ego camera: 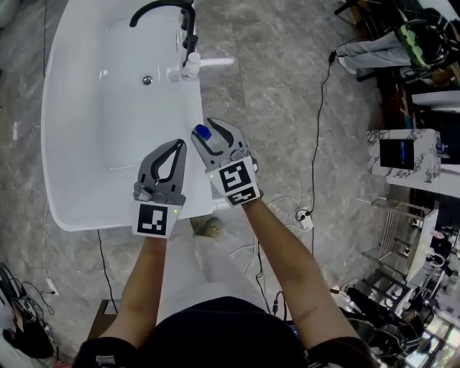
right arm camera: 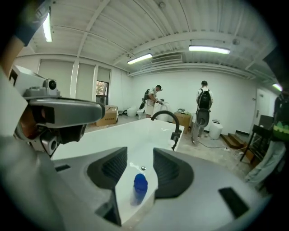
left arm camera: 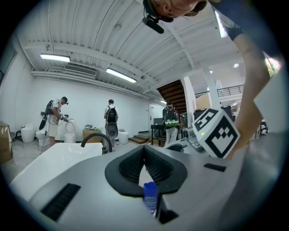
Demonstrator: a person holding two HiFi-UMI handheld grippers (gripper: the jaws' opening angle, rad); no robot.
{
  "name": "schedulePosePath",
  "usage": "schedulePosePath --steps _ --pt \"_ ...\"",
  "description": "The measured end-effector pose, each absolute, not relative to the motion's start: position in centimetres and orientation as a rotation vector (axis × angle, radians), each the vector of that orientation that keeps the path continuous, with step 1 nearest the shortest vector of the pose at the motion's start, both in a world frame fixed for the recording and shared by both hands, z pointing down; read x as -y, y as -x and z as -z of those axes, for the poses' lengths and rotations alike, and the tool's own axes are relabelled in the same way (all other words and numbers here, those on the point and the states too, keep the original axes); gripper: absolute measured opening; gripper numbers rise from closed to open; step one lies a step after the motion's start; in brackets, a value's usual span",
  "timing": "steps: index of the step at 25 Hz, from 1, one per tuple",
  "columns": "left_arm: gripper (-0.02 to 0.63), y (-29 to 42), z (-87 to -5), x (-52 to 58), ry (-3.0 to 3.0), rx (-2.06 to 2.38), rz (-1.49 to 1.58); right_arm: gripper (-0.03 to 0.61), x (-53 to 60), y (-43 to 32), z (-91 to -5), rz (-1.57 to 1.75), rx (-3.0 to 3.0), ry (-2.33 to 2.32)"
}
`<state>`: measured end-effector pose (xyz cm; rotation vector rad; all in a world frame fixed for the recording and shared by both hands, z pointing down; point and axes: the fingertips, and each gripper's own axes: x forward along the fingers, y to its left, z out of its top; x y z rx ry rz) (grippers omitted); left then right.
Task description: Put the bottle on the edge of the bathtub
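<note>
A small bottle with a blue cap (ego camera: pixel 202 132) stands upright on the right rim of the white bathtub (ego camera: pixel 79 215). My right gripper (ego camera: pixel 218 131) hovers just above and beside it, open; in the right gripper view the bottle (right arm camera: pixel 140 186) shows low between the spread jaws of the right gripper (right arm camera: pixel 140 158), and neither pad touches it. My left gripper (ego camera: pixel 177 144) hangs over the tub's near right side, left of the bottle, shut with nothing held. In the left gripper view the bottle (left arm camera: pixel 150 198) peeks through the gap below the closed tips of the left gripper (left arm camera: pixel 144 148).
A black arched faucet (ego camera: pixel 162 7) and white tap fittings (ego camera: pixel 190 68) stand on the tub's far right rim. Grey marble floor lies to the right, with cables (ego camera: pixel 320 108) and a power strip (ego camera: pixel 305 215). Racks and boxes (ego camera: pixel 406 154) crowd the right side. People stand far off.
</note>
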<state>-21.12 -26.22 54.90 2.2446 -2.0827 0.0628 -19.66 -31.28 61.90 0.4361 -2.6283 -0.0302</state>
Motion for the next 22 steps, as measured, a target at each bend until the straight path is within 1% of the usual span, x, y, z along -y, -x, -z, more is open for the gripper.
schedulePosePath --steps 2,4,6,8,12,18,22 --pt "0.003 20.8 -52.9 26.0 -2.269 2.086 -0.057 0.178 30.6 18.6 -59.4 0.021 2.649 -0.482" --pt "0.003 20.5 -51.0 25.6 -2.278 2.084 -0.042 0.144 29.9 17.5 -56.9 0.031 2.667 -0.526" --pt "0.003 20.2 -49.9 25.3 -2.278 2.078 -0.032 0.08 29.4 16.3 -54.8 0.048 2.681 -0.575" --pt "0.003 19.7 -48.5 25.0 -2.284 2.078 -0.028 0.002 29.2 15.3 -52.8 0.028 2.7 -0.632" --pt "0.003 19.0 -45.3 23.4 -2.278 2.091 -0.011 0.002 27.1 14.1 -48.9 -0.054 2.732 -0.695" --pt "0.003 18.4 -41.4 20.3 -2.28 2.134 0.016 0.002 23.3 13.1 -43.3 0.029 2.807 -0.738" --pt "0.003 18.7 -38.0 18.8 -2.309 2.187 0.02 0.002 22.4 12.1 -39.6 0.026 2.853 -0.821"
